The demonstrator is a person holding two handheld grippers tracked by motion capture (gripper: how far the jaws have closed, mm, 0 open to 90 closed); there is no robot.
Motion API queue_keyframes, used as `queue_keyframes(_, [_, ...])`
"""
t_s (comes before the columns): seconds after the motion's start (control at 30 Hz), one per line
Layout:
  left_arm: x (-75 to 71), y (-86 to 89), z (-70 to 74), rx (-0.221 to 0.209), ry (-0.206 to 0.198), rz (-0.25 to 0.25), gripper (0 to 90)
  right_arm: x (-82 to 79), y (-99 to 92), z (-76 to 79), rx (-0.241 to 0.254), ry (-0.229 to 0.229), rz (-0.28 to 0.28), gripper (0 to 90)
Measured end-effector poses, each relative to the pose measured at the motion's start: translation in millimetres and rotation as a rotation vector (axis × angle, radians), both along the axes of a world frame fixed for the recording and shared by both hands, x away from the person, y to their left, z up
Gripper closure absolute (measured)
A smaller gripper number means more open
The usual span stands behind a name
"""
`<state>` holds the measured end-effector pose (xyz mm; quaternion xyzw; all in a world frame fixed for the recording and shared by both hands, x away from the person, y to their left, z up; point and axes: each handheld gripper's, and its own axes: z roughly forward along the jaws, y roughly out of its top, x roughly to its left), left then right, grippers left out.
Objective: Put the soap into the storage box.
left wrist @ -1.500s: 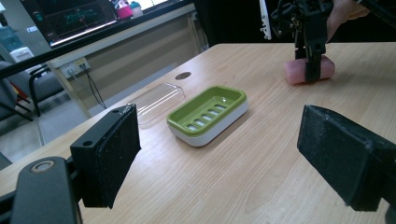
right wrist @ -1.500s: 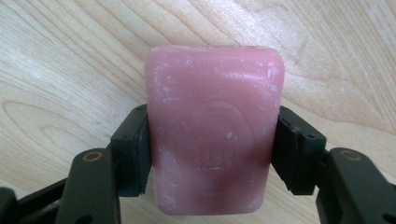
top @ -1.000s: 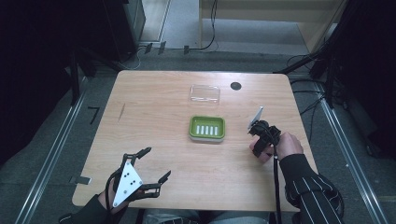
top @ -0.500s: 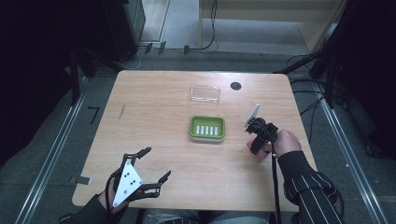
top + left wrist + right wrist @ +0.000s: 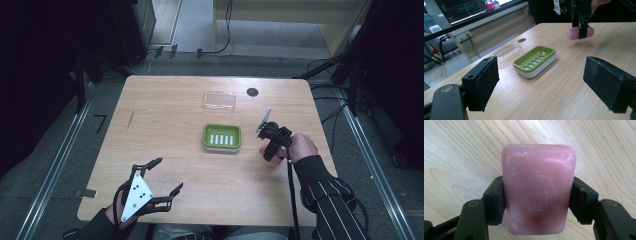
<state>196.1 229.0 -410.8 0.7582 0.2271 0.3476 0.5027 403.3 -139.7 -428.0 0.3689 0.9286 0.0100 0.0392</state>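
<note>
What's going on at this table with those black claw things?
A person at a wooden table holds a gripper in each hand. The right gripper is clamped on a pink bar of soap and holds it just above the table, beside a green and white soap dish, which has no soap in it. A clear plastic lid lies further back. The left gripper is open, holding nothing, near the table's front edge.
</note>
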Motion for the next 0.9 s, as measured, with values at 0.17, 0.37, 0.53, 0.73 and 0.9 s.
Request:
queue_keyframes(0.17, [0.0, 0.1, 0.0, 0.000, 0.000, 0.000, 13.7, 4.0, 4.8, 4.3, 0.006, -0.011, 0.027, 39.0])
queue_keyframes(0.37, [0.0, 0.3, -0.1, -0.002, 0.001, 0.000, 13.7, 8.3, 10.4, 7.4, 0.006, -0.017, 0.065, 39.0])
queue_keyframes(0.53, [0.0, 0.7, -0.2, -0.001, 0.001, 0.001, 13.7, 10.8, 13.9, 8.8, 0.008, -0.021, 0.066, 39.1])
queue_keyframes(0.73, [-1.1, 2.1, -0.4, -0.002, 0.004, 0.008, 13.7, 15.0, 16.7, 11.5, 0.009, -0.031, 0.089, 39.1])
queue_keyframes(0.9, [-3.9, 5.1, -0.3, -0.004, 0.002, 0.020, 13.7, 17.8, 19.7, 13.1, 0.009, -0.032, 0.104, 39.1])
